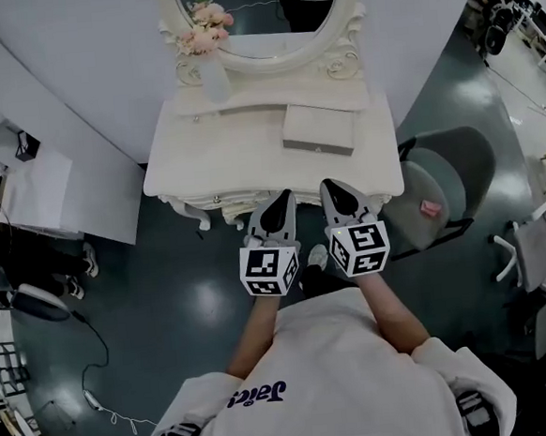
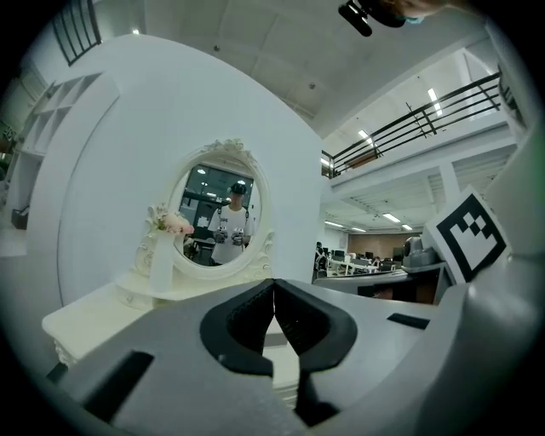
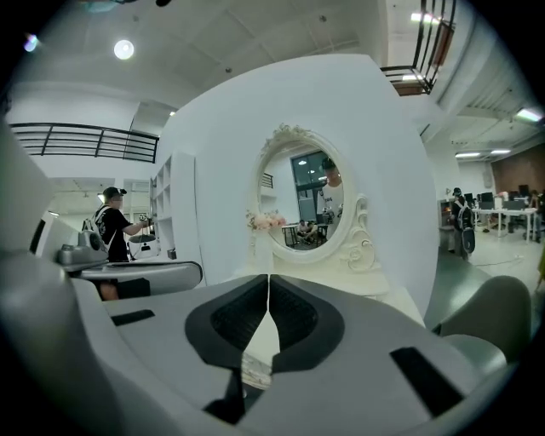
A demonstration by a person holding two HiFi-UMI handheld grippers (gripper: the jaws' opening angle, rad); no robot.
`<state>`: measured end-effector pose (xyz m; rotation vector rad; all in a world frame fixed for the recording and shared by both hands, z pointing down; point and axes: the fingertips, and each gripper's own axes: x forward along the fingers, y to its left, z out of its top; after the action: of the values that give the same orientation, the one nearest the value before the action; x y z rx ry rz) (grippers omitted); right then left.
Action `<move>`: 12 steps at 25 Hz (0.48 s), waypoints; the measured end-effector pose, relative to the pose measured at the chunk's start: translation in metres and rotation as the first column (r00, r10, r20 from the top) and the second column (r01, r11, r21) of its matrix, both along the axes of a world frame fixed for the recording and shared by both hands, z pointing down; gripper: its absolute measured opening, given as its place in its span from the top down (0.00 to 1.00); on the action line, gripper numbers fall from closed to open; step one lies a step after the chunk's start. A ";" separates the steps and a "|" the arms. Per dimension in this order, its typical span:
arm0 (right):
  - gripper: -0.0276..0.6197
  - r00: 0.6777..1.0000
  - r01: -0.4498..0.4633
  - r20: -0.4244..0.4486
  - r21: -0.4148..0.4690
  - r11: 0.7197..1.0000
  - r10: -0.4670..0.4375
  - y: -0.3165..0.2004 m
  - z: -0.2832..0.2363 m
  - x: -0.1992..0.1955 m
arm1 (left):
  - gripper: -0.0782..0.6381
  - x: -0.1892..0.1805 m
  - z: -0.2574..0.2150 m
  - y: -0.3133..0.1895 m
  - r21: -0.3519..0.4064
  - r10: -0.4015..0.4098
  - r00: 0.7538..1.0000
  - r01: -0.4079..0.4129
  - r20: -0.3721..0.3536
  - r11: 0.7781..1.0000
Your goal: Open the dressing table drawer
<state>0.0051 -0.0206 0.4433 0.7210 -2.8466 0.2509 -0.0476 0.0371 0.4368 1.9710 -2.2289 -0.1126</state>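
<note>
- Both pairs of fingers are pressed together with nothing between them. Your left gripper (image 1: 284,198) and right gripper (image 1: 333,189) sit side by side at the front edge of the cream-white carved desk (image 1: 184,163) with the oval mirror.
- The closed drawer lies below and just ahead of the fingers, tucked under the overhanging top. Only a sliver of the carved drawer front (image 1: 223,200) shows, left of the left fingers, and no handle can be made out from here.
- Spread one pair of fingers before you reach, because shut tips probably cannot take a knob or lip.
- Drop those fingers below the top's edge, level and square to the front, and close firmly only once the handle is between them.
- Pull straight back towards yourself. Your body is close behind the fingers, so leave room.
- Pull smoothly, since the flat grey box (image 1: 319,129) and the white vase of pink flowers (image 1: 208,53) stand beyond the fingers.
</note>
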 end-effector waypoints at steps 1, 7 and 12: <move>0.94 1.000 -0.002 0.012 -0.001 1.000 0.002 -0.015 -0.003 -0.010 | 0.87 -0.008 -0.003 -0.015 0.005 0.008 1.000 -0.008 0.012 1.000; 0.94 0.997 -0.026 0.071 0.003 1.000 0.025 -0.093 -0.021 -0.047 | 0.87 -0.053 -0.020 -0.091 0.029 0.009 0.999 -0.010 0.053 1.000; 0.94 0.998 -0.032 0.054 -0.056 0.998 0.035 -0.131 0.004 -0.063 | 0.87 -0.064 -0.001 -0.136 -0.007 0.043 0.999 -0.043 0.026 0.999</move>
<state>-0.0578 -0.1518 0.4473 0.7622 -2.8686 0.3574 -0.1120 -0.0991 0.4356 2.0272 -2.1983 -0.0745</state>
